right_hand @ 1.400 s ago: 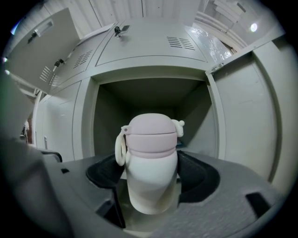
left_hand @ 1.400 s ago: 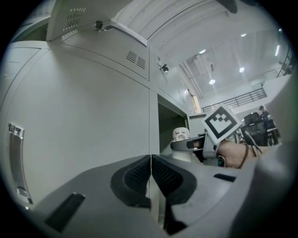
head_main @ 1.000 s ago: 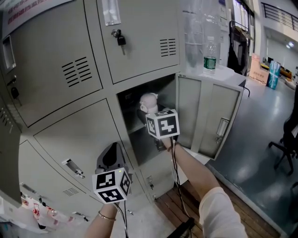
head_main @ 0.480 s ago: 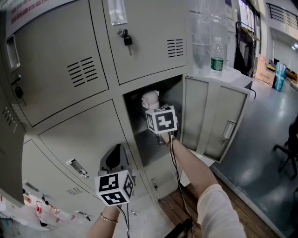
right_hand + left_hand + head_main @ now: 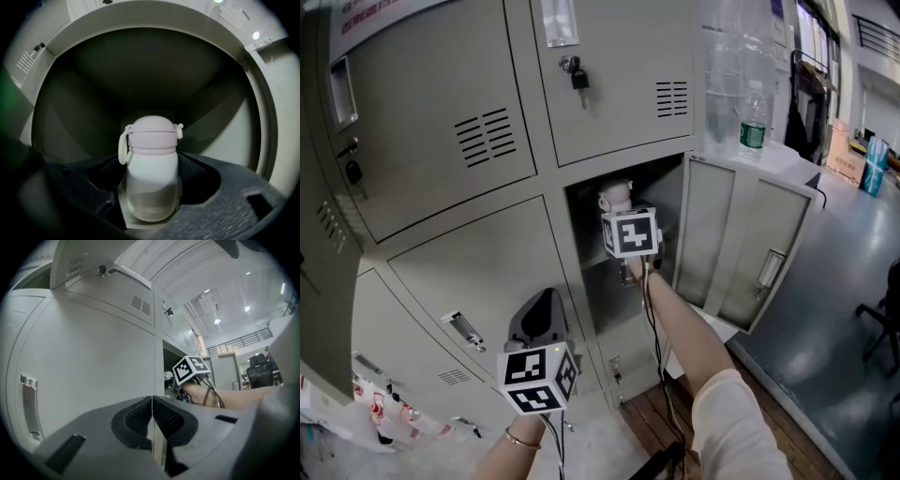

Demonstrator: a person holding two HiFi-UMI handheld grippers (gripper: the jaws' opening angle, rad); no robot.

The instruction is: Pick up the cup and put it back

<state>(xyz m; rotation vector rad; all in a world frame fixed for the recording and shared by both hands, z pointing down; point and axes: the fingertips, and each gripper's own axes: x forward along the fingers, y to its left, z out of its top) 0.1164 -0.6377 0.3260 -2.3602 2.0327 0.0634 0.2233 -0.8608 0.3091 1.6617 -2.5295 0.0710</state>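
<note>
A pale pink-white cup [image 5: 152,159] with a domed lid and a side strap stands upright between my right gripper's [image 5: 152,187] two dark pads, which press on its sides. In the head view the cup [image 5: 616,196] shows just above that gripper's [image 5: 620,210] marker cube, inside the open locker compartment [image 5: 586,253]. Whether its base touches the shelf I cannot tell. My left gripper [image 5: 545,298] hangs lower left in front of a closed locker door, its jaws shut with nothing between them [image 5: 152,420]. From the left gripper view the right gripper's cube [image 5: 191,369] is seen at the compartment's mouth.
The compartment's door [image 5: 741,253] stands swung open to the right. A clear water bottle [image 5: 753,122] stands on a surface behind it. A key hangs in the lock [image 5: 577,74] of the locker above. Closed locker doors fill the left; wooden floor lies below.
The head camera has shifted, sliding the lockers right in view. My right gripper keeps its hold on the cup inside the compartment; the left gripper has stayed low.
</note>
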